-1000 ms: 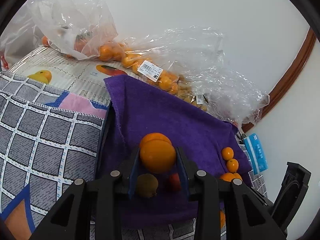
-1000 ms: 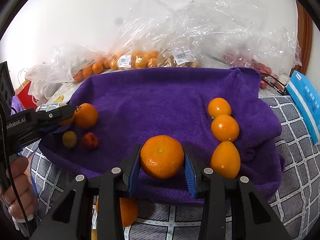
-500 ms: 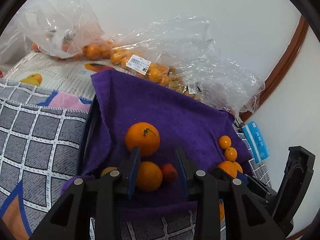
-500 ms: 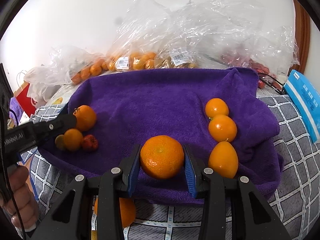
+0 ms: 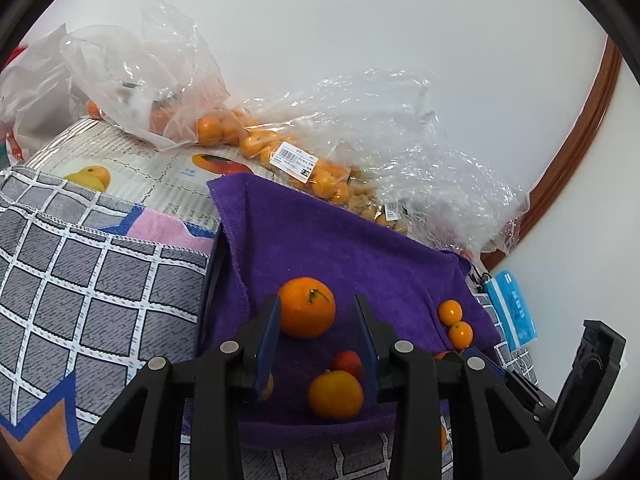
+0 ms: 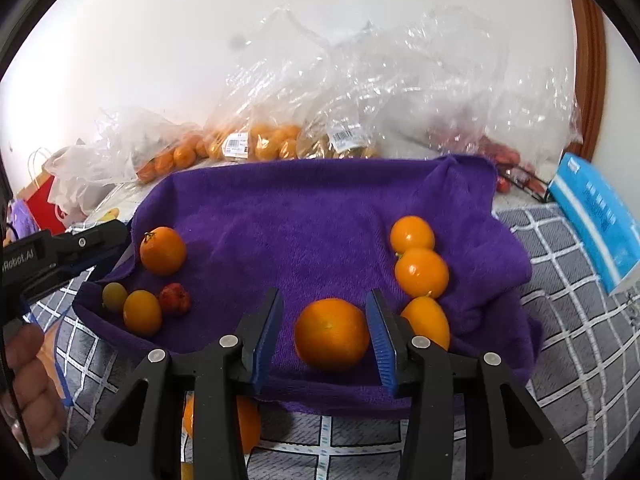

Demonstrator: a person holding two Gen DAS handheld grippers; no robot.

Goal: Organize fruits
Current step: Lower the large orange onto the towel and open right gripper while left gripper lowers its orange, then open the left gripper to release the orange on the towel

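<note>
A purple towel (image 6: 304,216) (image 5: 340,248) holds the fruit. My right gripper (image 6: 325,320) is open around a large orange (image 6: 332,334) that rests on the towel's front edge. To its right lie three small oranges in a row (image 6: 421,273). At the left lie a stemmed orange (image 6: 163,251) (image 5: 307,307), a small orange (image 6: 142,312) (image 5: 335,394), a red fruit (image 6: 175,299) (image 5: 347,363) and a yellow-green fruit (image 6: 114,297). My left gripper (image 5: 316,332) is open and empty above that left group; it also shows in the right wrist view (image 6: 68,252).
Clear plastic bags of oranges and other fruit (image 6: 264,144) (image 5: 280,152) line the wall behind the towel. A blue box (image 6: 596,220) sits at the right. Another orange (image 6: 240,420) lies off the towel at the front. The checked cloth (image 5: 80,280) covers the surface around.
My right gripper has opened and set the large orange down on the towel. My left gripper let go of the small orange earlier and has drawn back from the left group.
</note>
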